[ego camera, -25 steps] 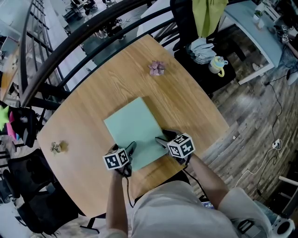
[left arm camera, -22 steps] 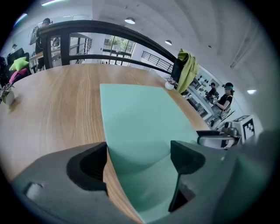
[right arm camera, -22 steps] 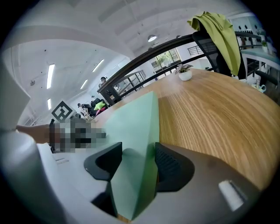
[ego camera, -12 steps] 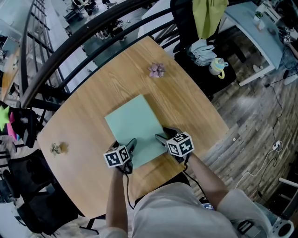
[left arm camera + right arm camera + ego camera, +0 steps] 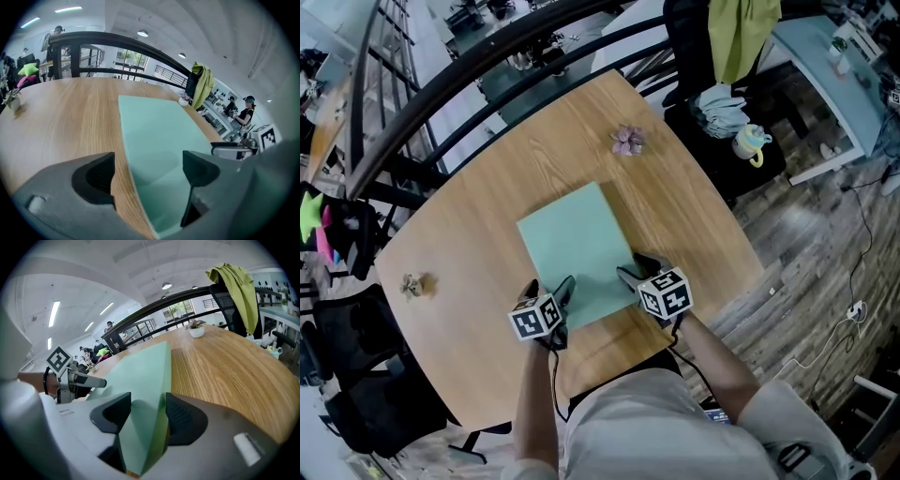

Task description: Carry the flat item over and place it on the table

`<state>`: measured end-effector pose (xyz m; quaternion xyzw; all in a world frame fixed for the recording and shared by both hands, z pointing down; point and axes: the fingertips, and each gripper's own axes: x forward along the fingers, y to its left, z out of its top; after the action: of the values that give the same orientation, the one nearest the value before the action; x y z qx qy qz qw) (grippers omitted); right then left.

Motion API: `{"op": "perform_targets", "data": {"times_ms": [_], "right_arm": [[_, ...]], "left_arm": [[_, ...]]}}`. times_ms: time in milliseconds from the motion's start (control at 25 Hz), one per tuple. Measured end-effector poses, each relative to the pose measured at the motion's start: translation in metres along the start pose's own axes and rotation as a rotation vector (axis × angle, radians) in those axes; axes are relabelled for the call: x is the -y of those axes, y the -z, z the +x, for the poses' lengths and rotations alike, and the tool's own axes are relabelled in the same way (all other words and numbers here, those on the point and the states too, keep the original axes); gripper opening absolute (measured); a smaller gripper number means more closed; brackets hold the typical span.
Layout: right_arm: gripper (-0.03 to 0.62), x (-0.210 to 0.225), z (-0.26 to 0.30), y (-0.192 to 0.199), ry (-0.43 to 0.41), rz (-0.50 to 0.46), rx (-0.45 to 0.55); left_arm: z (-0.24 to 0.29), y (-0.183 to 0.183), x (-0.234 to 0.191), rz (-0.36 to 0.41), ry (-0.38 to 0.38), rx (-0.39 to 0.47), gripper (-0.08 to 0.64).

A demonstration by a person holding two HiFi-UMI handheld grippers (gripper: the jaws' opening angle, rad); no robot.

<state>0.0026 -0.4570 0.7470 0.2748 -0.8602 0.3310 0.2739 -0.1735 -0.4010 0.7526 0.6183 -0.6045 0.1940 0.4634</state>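
I had the right gripper (image 5: 630, 278) clamped on the green board (image 5: 577, 246) at its 5 o'clock corner. The left gripper (image 5: 561, 289) stood open astride the 7 o'clock corner. The board sat mid-table (image 5: 694, 216).

I see a smooth, matt green board (image 5: 577, 248), a smooth wood table (image 5: 469, 216) with fine grain lines, and a black metal rail (image 5: 117, 39).

Looks like open-plan office: wooden table (image 5: 487, 253) against black railing (image 5: 117, 39), jacket-draped chair (image 5: 689, 42) beyond table, strip lights (image 5: 68, 9) overhead.
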Motion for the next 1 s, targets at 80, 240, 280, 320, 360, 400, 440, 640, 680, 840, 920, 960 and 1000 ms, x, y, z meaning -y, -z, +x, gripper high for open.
{"op": "perform_targets", "data": {"times_ms": [80,240,280,320,360,400,440,640,680,840,920,960,1000], "right_arm": [[0.219,-0.001,-0.004,0.000,0.032,-0.066,0.011],[0.073,-0.007,-0.020,-0.001,0.119,-0.165,0.065],[0.057,-0.011,-0.022,-0.001,0.127,-0.179,0.072],[0.046,-0.016,-0.024,0.000,0.131,-0.190,0.074],[0.022,-0.022,-0.025,0.002,0.132,-0.194,0.072],[0.011,-0.028,-0.026,0.004,0.130,-0.192,0.069],[0.011,-0.035,-0.027,0.007,0.127,-0.188,0.067],[0.011,-0.067,-0.032,0.016,0.125,-0.214,0.062],[0.011,-0.074,-0.033,0.018,0.123,-0.223,0.062],[0.011,-0.106,-0.036,0.032,0.115,-0.263,0.049],[0.011,-0.119,-0.036,0.041,0.111,-0.279,0.044],[0.011,-0.126,-0.037,0.045,0.110,-0.282,0.045],[0.011,-0.133,-0.038,0.048,0.109,-0.283,0.049]], "left_arm": [[-0.011,0.008,-0.001,-0.008,-0.011,0.018,0.463],[-0.037,0.032,-0.001,-0.001,-0.039,0.037,0.336],[-0.044,0.037,-0.002,0.005,-0.051,0.051,0.287],[-0.051,0.040,-0.004,0.013,-0.065,0.069,0.238],[-0.057,0.043,-0.006,0.022,-0.081,0.088,0.181],[-0.065,0.046,-0.010,0.033,-0.098,0.106,0.129],[-0.072,0.049,-0.013,0.044,-0.114,0.122,0.101],[-0.097,0.062,-0.023,0.056,-0.145,0.184,0.005],[-0.102,0.064,-0.023,0.059,-0.144,0.191,0.004],[-0.118,0.076,-0.023,0.071,-0.127,0.213,0.003],[-0.126,0.083,-0.023,0.063,-0.117,0.225,0.003],[-0.130,0.085,-0.022,0.060,-0.111,0.231,0.003],[-0.136,0.087,-0.021,0.061,-0.103,0.239,0.003]]}}
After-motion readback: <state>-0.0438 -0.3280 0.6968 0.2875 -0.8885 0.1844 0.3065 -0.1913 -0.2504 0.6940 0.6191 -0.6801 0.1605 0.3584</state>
